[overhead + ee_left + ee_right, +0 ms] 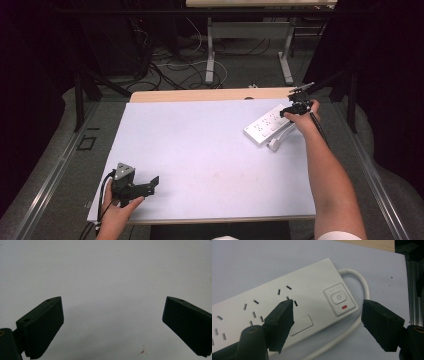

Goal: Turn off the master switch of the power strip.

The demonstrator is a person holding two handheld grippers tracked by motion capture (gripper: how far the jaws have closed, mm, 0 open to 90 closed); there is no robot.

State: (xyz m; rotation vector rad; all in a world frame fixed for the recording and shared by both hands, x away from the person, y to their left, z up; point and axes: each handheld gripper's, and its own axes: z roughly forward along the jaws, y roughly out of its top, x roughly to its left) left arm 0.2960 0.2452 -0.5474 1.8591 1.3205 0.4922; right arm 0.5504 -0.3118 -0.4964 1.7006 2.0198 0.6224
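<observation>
Oddly, power strip [287,302] lettering unreadable; right gripper [328,322] jaws apart.

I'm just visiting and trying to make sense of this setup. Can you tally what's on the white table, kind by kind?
White power strip, with its white cable: 1
Black handheld tongs: 2, the left tongs near the front left corner, the right tongs over the strip's far end, both open
Total: 3
</observation>
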